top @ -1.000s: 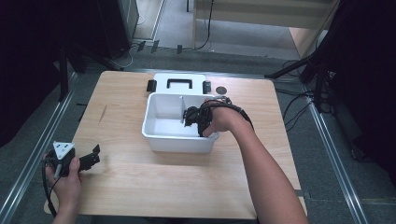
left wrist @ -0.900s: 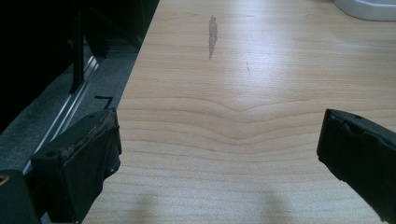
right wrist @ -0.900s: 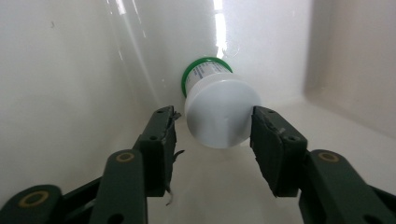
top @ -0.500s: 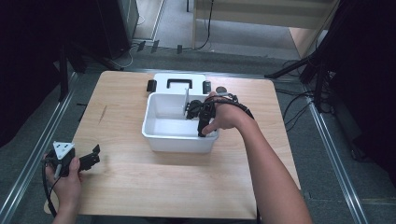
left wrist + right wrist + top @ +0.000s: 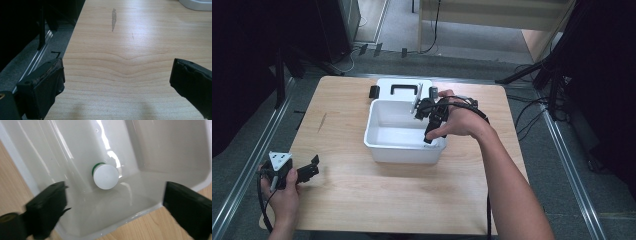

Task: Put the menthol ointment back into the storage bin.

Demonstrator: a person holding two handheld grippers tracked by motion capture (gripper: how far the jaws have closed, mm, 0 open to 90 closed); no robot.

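A white plastic bin [image 5: 402,154] stands in the middle of the wooden table [image 5: 342,200]. On its floor stands a small container with a round white cap and a green rim [image 5: 106,176]. My right gripper [image 5: 430,131] hangs over the bin's right side and points down into it. Its jaws have just been opening, and in the right gripper view they [image 5: 115,202] stand wide apart, with nothing between the pads and the capped container well below them. My left gripper [image 5: 313,167] rests open at the table's front left corner, its jaws [image 5: 117,80] spread over bare wood.
The bin's white lid [image 5: 404,96], with a black handle, lies flat just behind the bin, a black latch [image 5: 373,91] at its left. Metal rails [image 5: 242,170] run along the floor on both sides of the table. The table's left edge [image 5: 72,42] is close to my left gripper.
My right gripper has risen from inside the bin to above its right rim, and its jaws have gone from shut to wide open. The left gripper has stayed put.
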